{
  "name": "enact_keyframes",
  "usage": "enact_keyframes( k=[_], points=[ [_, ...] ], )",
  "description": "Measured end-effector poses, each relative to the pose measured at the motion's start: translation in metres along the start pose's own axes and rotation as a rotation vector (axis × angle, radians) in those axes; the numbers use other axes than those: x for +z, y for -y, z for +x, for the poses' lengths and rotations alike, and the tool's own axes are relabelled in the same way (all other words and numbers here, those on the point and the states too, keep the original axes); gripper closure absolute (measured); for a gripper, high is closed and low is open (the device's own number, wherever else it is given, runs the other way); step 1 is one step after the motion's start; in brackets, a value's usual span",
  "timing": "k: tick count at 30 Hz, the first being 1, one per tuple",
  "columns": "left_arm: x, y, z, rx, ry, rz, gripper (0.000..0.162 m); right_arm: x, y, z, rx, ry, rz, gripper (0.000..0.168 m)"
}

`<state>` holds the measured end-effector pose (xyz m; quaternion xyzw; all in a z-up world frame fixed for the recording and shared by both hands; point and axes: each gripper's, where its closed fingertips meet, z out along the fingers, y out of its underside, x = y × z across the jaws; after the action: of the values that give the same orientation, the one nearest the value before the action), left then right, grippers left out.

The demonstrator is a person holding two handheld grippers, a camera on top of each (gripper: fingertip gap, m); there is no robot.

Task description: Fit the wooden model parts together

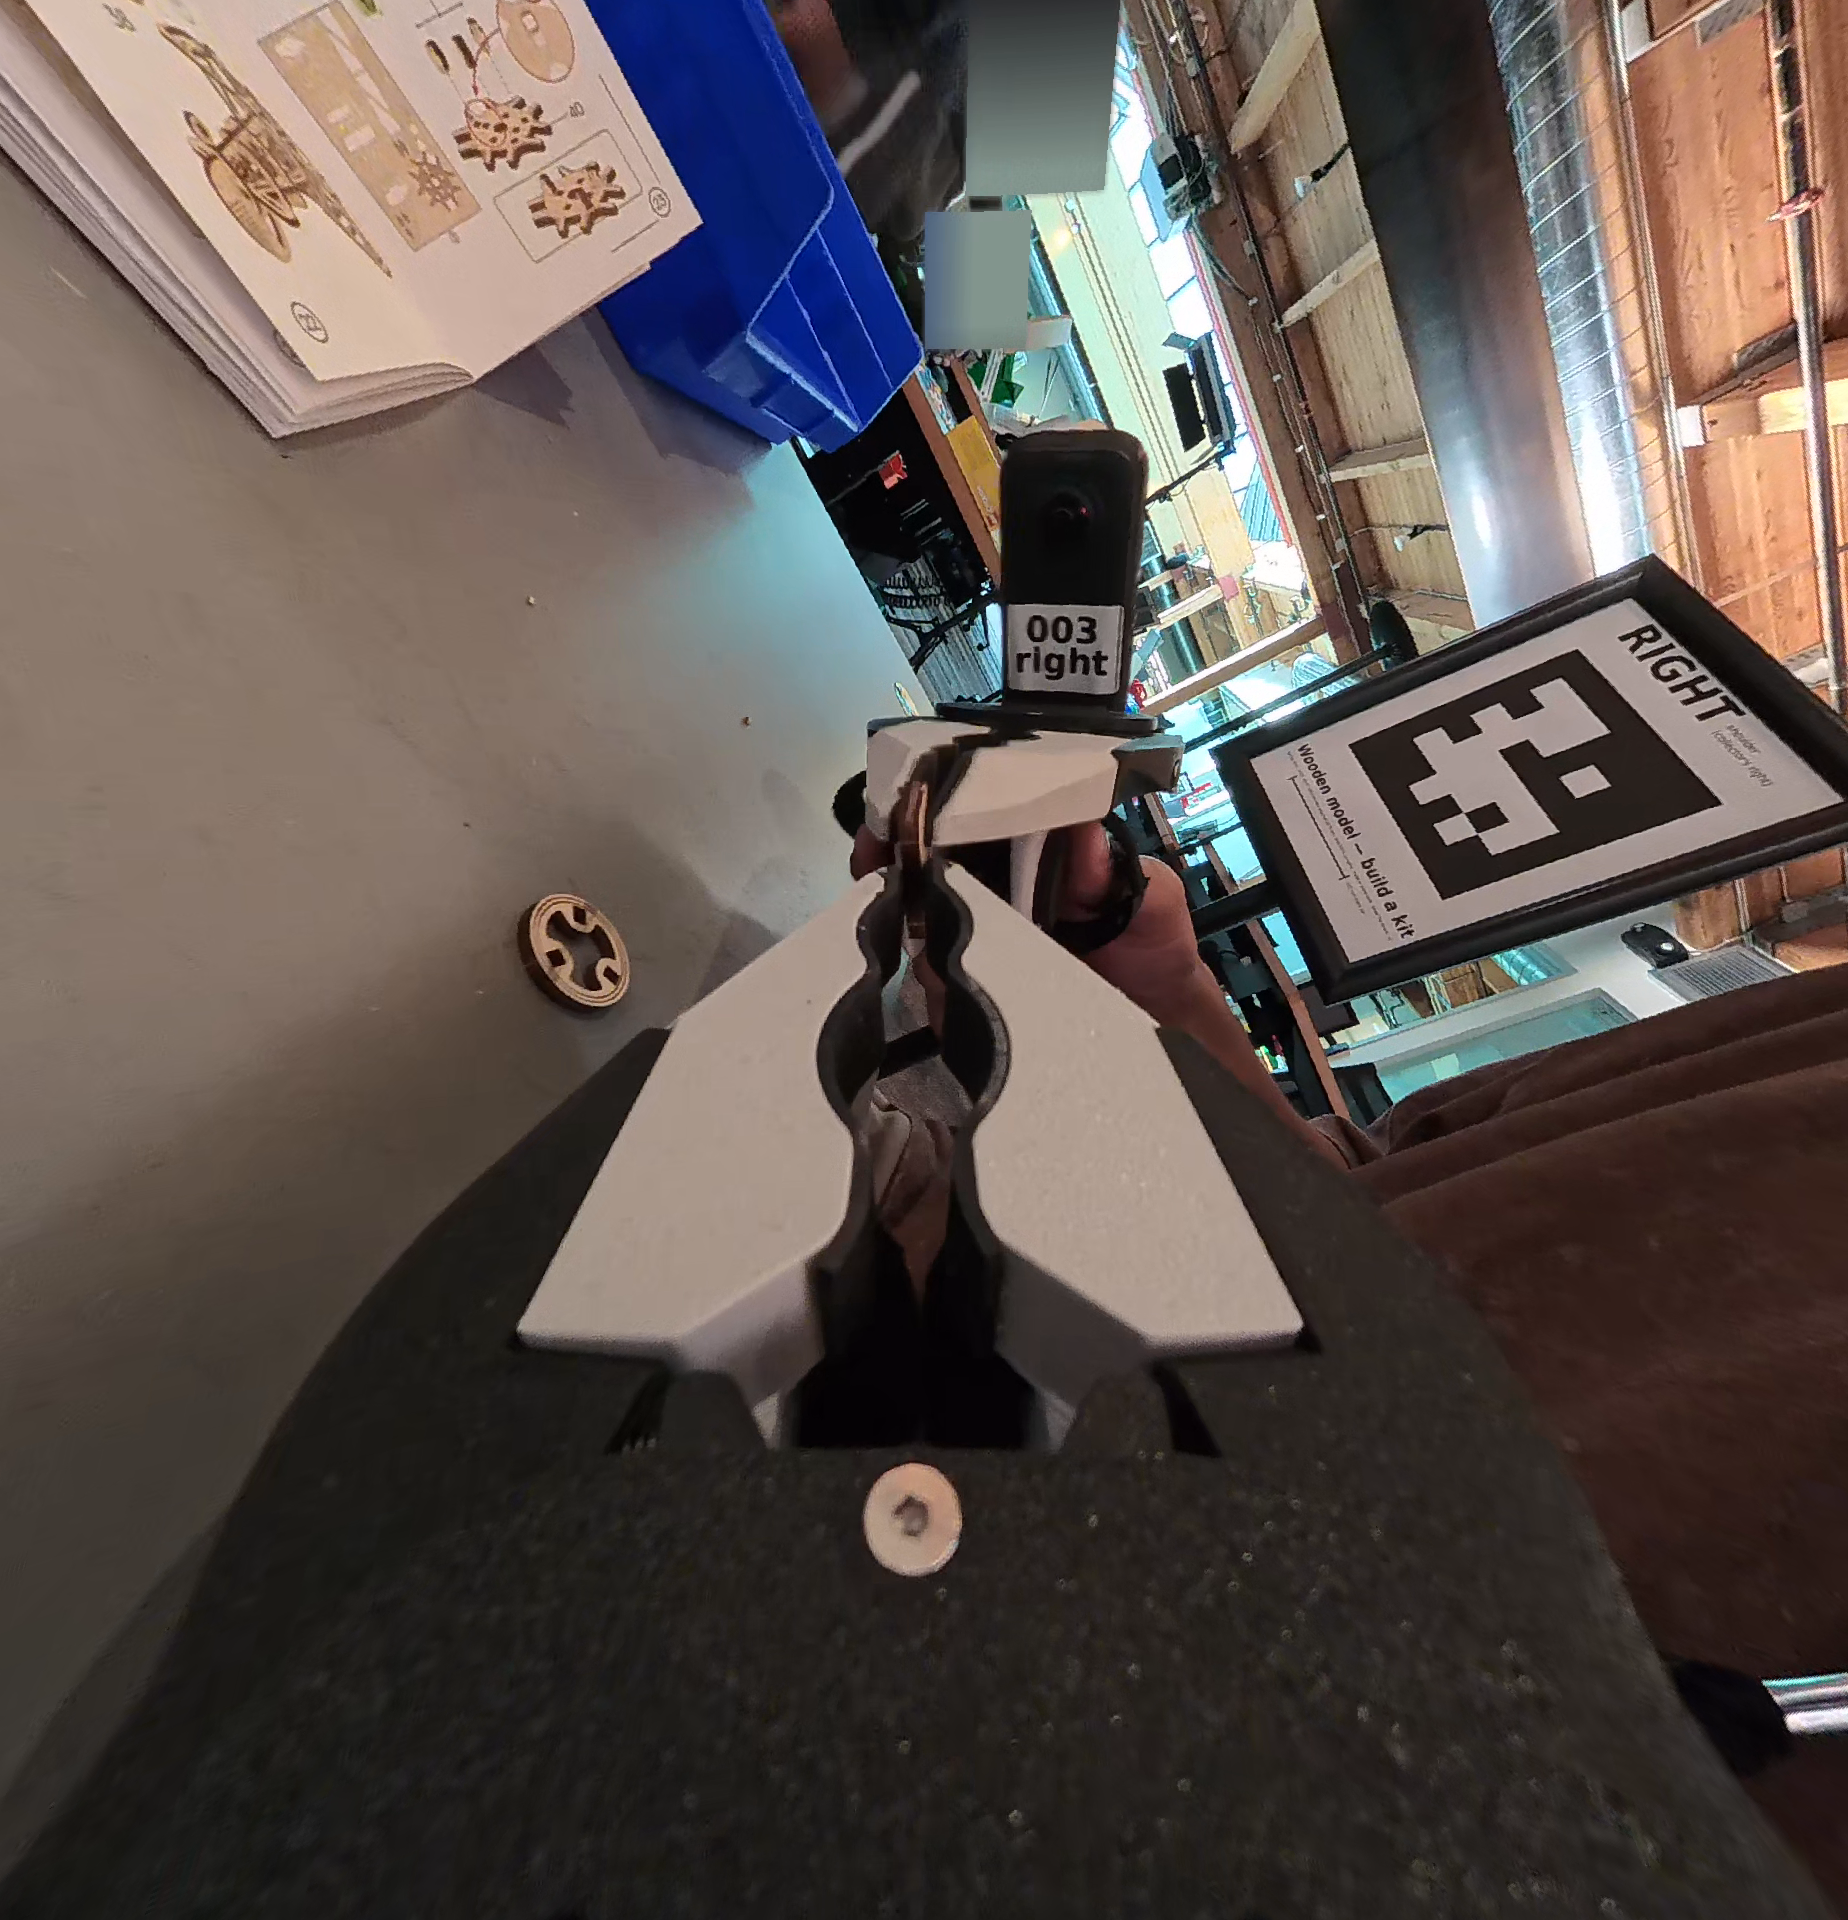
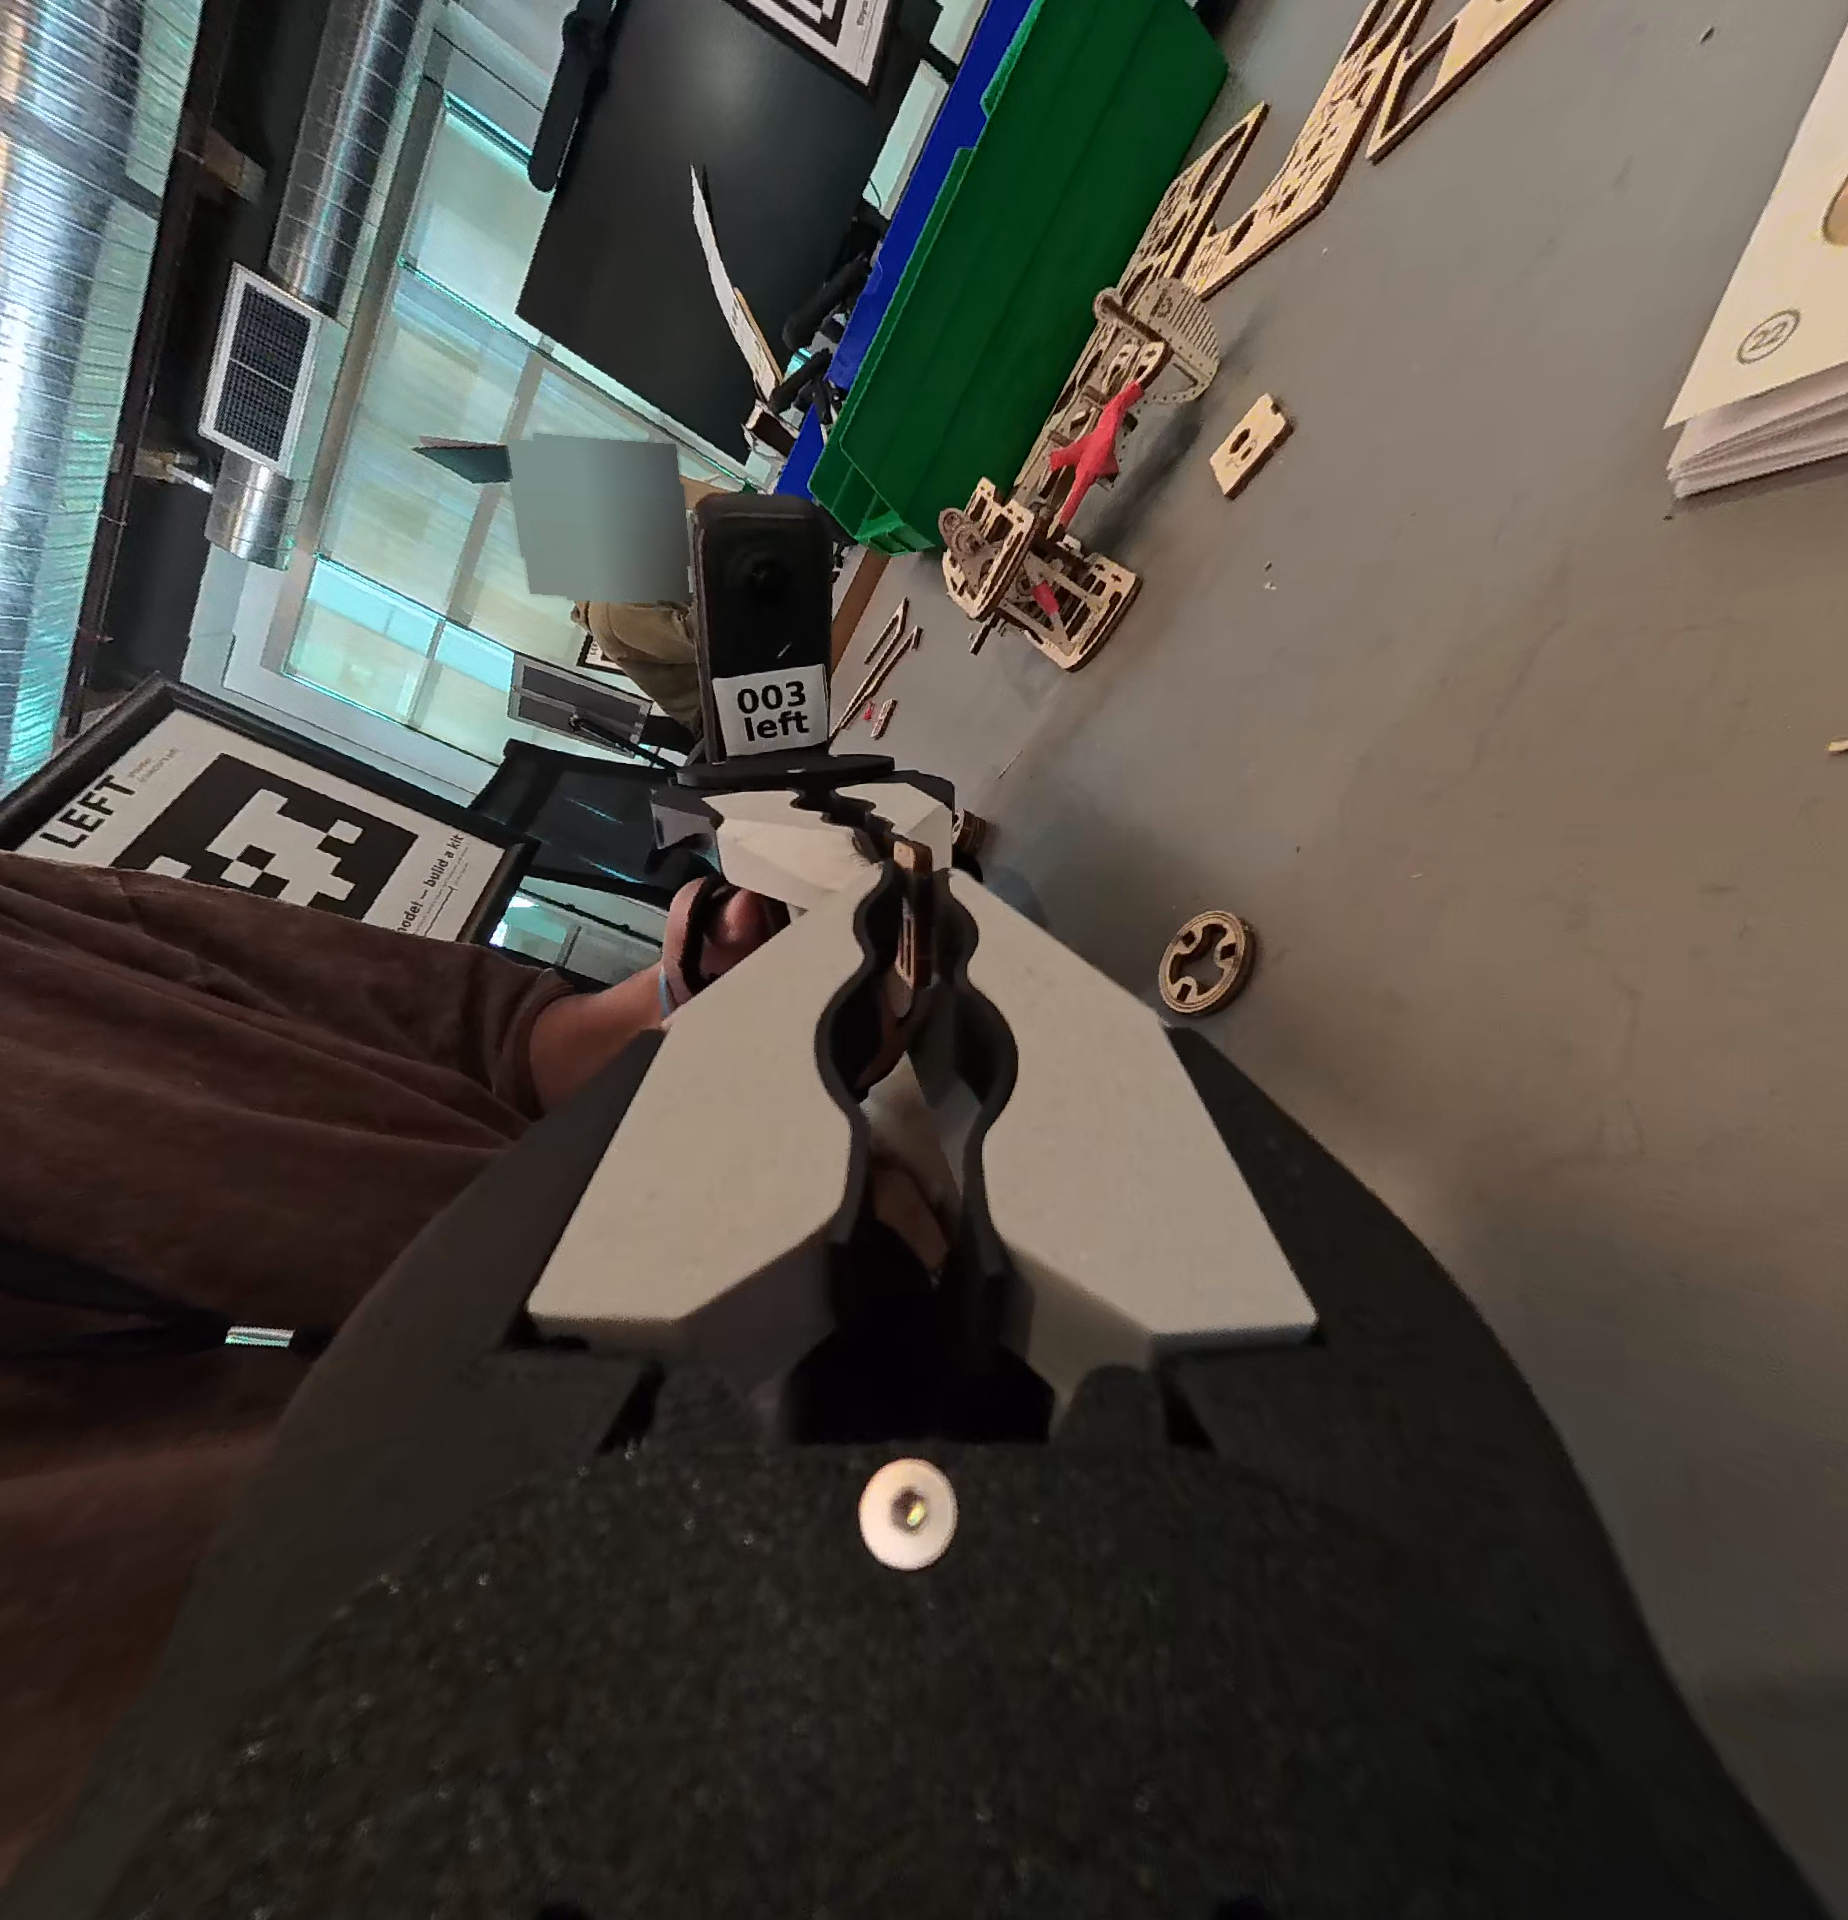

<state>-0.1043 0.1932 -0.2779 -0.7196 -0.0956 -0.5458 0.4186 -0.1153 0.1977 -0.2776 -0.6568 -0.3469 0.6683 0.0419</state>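
Observation:
My two grippers meet tip to tip above the grey table. In the left wrist view my left gripper [image 1: 909,899] is shut on a thin wooden part [image 1: 912,831] seen edge-on. That part also reaches into the jaws of the right gripper [image 1: 987,795] facing it. In the right wrist view my right gripper [image 2: 904,899] is shut on a thin wooden part [image 2: 905,940], with the left gripper [image 2: 826,831] touching its far end. I cannot tell whether this is one part or two joined. A round wooden ring with notches [image 1: 577,951] lies on the table beside the tips; it also shows in the right wrist view [image 2: 1206,961].
A half-built wooden model with red pieces [image 2: 1065,540], a small square wooden plate [image 2: 1250,445] and cut wooden sheets [image 2: 1263,156] lie by a green bin [image 2: 1003,260]. An open instruction booklet [image 1: 328,187] and a blue bin [image 1: 754,260] sit nearby. Framed marker signs [image 1: 1543,779] stand behind, and brown sleeves [image 1: 1626,1299] are close. The tips of both grippers are at nearly the same place.

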Motion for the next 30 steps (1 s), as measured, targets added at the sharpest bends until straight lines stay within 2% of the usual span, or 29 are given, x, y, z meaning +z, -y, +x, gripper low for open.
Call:
enact_keyframes(
  k=[6,15,16,17,18,19,20,21,22,24,27,30],
  points=[
    [0.000,0.000,-0.005,-0.004,0.028,-0.001,0.162,0.001,0.000,0.005,-0.113,-0.089,-0.007,0.163],
    [0.002,-0.005,-0.010,0.101,0.113,-0.017,0.161,0.001,-0.005,0.012,-0.341,-0.233,-0.047,0.162],
    [0.002,-0.006,-0.005,0.114,0.083,-0.019,0.162,0.001,-0.006,0.015,-0.356,-0.256,-0.060,0.163],
    [0.005,-0.007,0.021,0.151,-0.061,0.000,0.162,-0.003,-0.014,0.040,-0.375,-0.407,-0.131,0.168],
    [0.013,-0.013,0.030,0.182,-0.068,-0.010,0.162,-0.002,-0.032,0.059,-0.416,-0.487,-0.246,0.168],
    [0.019,-0.023,0.018,0.285,0.037,-0.052,0.162,0.011,-0.030,0.031,-0.358,-0.315,-0.186,0.168],
    [0.016,-0.013,0.008,0.307,0.117,-0.007,0.162,0.006,-0.018,0.024,-0.330,-0.284,-0.103,0.168],
    [0.011,-0.013,0.001,0.261,0.134,-0.038,0.162,-0.006,-0.010,0.034,-0.332,-0.339,-0.082,0.168],
    [0.004,-0.004,0.003,0.226,0.116,0.007,0.162,-0.018,-0.003,0.044,-0.318,-0.386,-0.058,0.168],
    [-0.003,0.000,0.002,0.276,0.141,-0.004,0.162,-0.031,0.005,0.056,-0.264,-0.429,-0.033,0.168],
    [-0.007,0.003,0.000,0.332,0.186,-0.021,0.162,-0.037,0.010,0.066,-0.312,-0.506,-0.066,0.168],
    [-0.008,-0.007,0.000,0.359,0.232,-0.089,0.162,-0.036,0.018,0.056,-0.340,-0.452,-0.049,0.168]
  ],
)
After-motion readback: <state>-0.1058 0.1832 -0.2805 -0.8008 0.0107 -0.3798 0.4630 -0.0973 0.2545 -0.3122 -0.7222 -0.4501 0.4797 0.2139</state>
